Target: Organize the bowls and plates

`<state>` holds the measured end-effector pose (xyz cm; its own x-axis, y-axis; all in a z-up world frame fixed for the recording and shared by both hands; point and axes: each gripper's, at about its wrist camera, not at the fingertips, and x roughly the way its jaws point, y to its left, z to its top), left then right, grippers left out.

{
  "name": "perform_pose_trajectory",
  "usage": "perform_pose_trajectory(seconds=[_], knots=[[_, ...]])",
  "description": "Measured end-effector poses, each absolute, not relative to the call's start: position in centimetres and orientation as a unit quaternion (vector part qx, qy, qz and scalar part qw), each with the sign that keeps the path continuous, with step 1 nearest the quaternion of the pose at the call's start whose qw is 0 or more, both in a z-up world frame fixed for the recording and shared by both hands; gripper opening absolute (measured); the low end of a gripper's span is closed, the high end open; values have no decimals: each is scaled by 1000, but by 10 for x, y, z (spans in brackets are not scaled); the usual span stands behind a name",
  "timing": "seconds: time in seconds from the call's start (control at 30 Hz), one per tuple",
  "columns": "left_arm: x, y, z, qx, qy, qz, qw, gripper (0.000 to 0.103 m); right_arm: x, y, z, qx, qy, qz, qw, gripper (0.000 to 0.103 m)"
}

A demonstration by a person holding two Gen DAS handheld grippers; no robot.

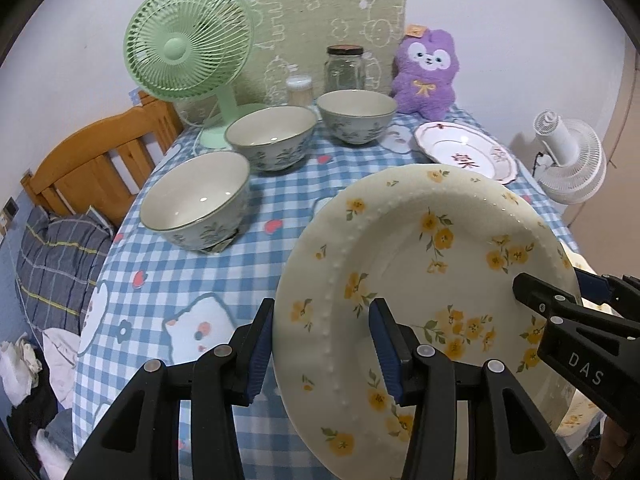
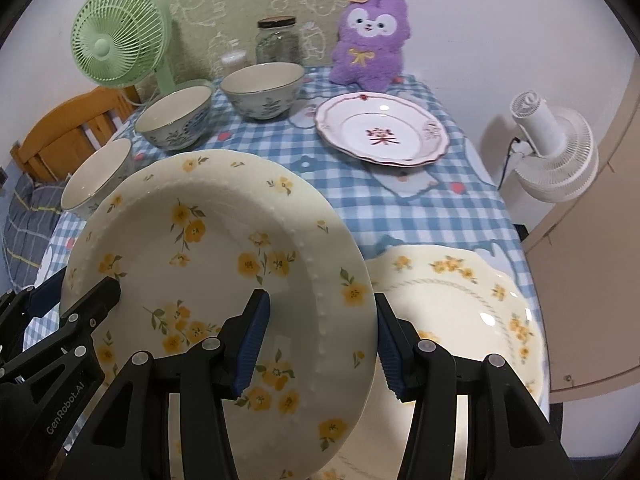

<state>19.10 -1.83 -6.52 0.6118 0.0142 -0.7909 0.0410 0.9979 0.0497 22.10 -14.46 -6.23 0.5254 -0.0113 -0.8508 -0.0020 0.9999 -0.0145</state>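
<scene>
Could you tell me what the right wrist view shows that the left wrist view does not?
Only the right wrist view clearly shows a second yellow-flowered plate lying on the table under the lifted one; the left view catches just a sliver of it.

Only the left wrist view shows the nearest bowl whole; in the right view the lifted plate hides most of it.

Both show the lifted flowered plate, tilted and gripped at opposite rims by the left gripper and right gripper, plus the red-rimmed plate, green fan and purple plush.
</scene>
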Motion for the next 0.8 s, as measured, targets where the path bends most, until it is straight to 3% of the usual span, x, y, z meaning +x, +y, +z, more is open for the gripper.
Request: perform_pose_trajectory(seconds=[0.8], knots=[[181, -104, -67, 59, 437, -67, 895, 47, 184, -231, -57, 18, 481, -62, 874, 54]])
